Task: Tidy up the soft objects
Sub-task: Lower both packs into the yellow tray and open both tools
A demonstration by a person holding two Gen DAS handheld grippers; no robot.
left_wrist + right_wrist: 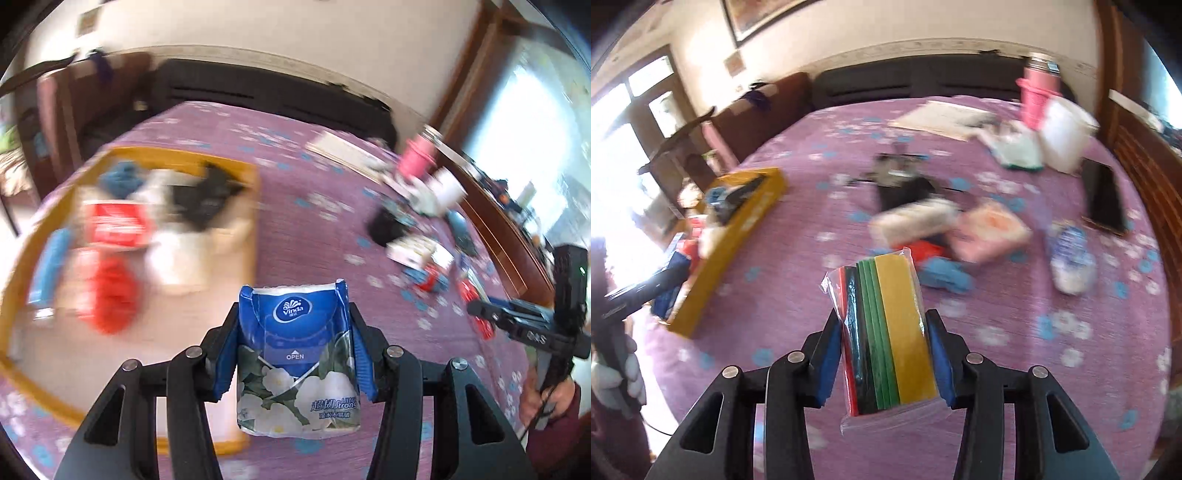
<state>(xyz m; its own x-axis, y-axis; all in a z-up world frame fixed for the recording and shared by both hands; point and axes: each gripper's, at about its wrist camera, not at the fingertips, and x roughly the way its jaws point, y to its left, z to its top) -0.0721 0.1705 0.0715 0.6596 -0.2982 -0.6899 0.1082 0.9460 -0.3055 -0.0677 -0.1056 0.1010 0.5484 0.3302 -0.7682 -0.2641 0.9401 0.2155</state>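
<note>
Pads of your left gripper [293, 354] squeeze the tissue pack [295, 362] upright above the bedspread [314, 184], and your right gripper [886, 354] clamps the bagged coloured sheets [886, 332] edgewise, both raised, likely bound for the yellow box [236, 173].

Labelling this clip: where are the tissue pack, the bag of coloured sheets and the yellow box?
tissue pack [295, 354], left wrist view, blue front panel.
bag of coloured sheets [905, 328], right wrist view, yellow sheet.
yellow box [738, 240], right wrist view, long side wall.
</note>
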